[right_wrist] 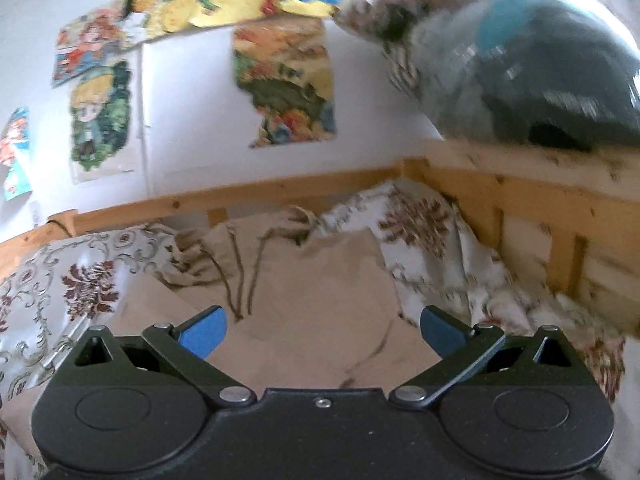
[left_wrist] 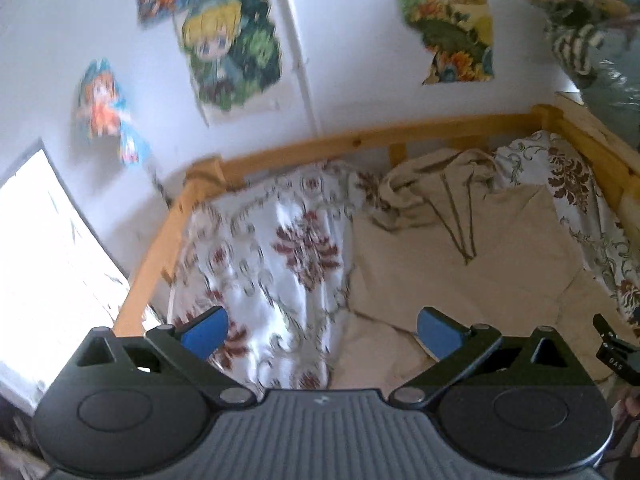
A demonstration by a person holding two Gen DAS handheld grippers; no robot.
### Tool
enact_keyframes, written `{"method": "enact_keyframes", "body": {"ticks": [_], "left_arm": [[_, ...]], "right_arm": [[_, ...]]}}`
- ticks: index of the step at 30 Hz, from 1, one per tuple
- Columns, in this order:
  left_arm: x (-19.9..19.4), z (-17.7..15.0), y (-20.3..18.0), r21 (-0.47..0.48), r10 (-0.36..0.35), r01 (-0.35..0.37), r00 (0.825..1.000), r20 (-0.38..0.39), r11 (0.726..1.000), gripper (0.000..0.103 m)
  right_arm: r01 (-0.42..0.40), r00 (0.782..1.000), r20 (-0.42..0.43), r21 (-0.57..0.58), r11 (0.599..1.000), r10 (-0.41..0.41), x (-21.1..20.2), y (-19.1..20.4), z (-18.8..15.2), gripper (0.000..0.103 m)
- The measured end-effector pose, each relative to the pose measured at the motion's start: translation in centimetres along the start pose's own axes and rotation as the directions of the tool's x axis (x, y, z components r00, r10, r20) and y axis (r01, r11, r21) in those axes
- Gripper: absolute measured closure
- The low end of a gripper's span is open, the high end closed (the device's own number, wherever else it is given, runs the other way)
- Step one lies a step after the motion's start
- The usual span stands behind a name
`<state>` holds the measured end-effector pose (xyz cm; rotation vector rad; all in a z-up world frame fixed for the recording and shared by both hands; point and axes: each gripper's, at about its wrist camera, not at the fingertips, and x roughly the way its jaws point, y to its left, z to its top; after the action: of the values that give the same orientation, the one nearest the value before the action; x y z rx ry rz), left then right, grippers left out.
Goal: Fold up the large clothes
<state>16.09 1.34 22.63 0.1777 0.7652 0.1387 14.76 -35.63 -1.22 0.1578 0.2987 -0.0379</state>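
While both tools hang over the bed, this is how I read it:

Left tool (left_wrist: 322,334): jaws spread wide, nothing between them; it holds nothing.
Right tool (right_wrist: 322,332): jaws equally wide, empty too.
Garment (left_wrist: 460,264): beige cloth lying on the floral sheet (left_wrist: 272,248), ahead of and below both tools; from the left tool it sits ahead and to the right, from the right tool straight ahead (right_wrist: 312,296).
Handling: I judge it soft, limp and fairly light; it should drape and sag once lifted, and a single-layer pinch may slip or drag the sheet along.
Where I'd grip: two outer corners or a hem edge, one per tool, well apart, so the cloth hangs flat. The angled edge just ahead of the right tool looks the most reachable.
Cords (right_wrist: 240,276): thin dark lines run across the bunched far end; I can't tell whether they are drawstrings or printed seams.
Hidden: near edge of the garment is covered by both tool bodies; sleeves or legs I cannot identify, so the garment type stays unclear.
Blur: both views are smeared, worst on the dark bundle (right_wrist: 520,76) up on the bed frame (right_wrist: 500,188) to the right.
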Motion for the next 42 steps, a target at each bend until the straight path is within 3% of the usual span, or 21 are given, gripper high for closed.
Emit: {"method": "enact_keyframes", "body": {"ticks": [5,7,13,18,21,24,28,31,34,38,42], "left_arm": [[2.9,0.0,-0.3,-0.019,0.041,-0.042,0.997,-0.068,0.999,0.001],[3.7,0.4,-0.6,-0.018,0.06,-0.062,0.995,-0.076,0.998,0.001],[8.4,2.4,-1.8,0.015,0.068,-0.067,0.993,-0.097,0.998,0.001],[15.7,5.1,-4.1,0.027,-0.021,0.023,0.998,-0.058,0.999,0.001],[21.4,6.9,-5.6,-0.015,-0.098,0.098,0.995,0.008,0.995,0.001],[26.4,6.8,-6.1,-0.05,-0.174,0.175,0.985,0.018,0.983,0.001],[32.5,6.4,-5.4,-0.088,-0.186,0.184,0.982,-0.015,0.979,0.001],[36.3,7.8,-5.2,-0.11,-0.163,0.164,0.986,0.012,0.98,0.001],[39.4,9.6,-5.5,-0.132,-0.164,0.171,0.984,0.065,0.976,0.001],[42.7,12.4,-7.3,-0.146,-0.171,0.18,0.982,0.076,0.973,0.001],[45.0,15.1,-10.1,-0.038,-0.147,0.15,0.987,0.072,0.988,0.001]], "right_arm": [[0.047,0.998,-0.037,0.074,0.996,-0.044,1.0,-0.4,-0.9,0.001],[0.055,0.995,-0.083,0.037,0.998,-0.052,1.9,0.4,-0.8,0.001],[0.005,0.997,-0.078,-0.002,1.0,-0.006,2.8,2.3,-1.0,0.001],[0.019,0.996,-0.088,-0.075,0.997,-0.026,5.0,3.6,-2.3,0.001],[0.054,0.998,-0.018,-0.122,0.991,-0.057,6.4,3.6,-3.3,0.001],[0.102,0.994,0.053,-0.169,0.98,-0.094,9.0,3.4,-4.5,0.001],[0.147,0.988,0.074,-0.135,0.98,-0.138,12.8,3.0,-4.7,0.001],[0.157,0.986,0.081,-0.13,0.979,-0.147,14.3,2.5,-4.5,0.001],[0.156,0.988,-0.002,-0.075,0.985,-0.157,15.9,1.3,-4.7,0.001],[0.145,0.988,-0.06,0.013,0.989,-0.144,17.3,0.1,-4.3,0.001],[0.112,0.992,-0.073,0.064,0.992,-0.107,17.5,0.0,-3.2,0.001]]}}
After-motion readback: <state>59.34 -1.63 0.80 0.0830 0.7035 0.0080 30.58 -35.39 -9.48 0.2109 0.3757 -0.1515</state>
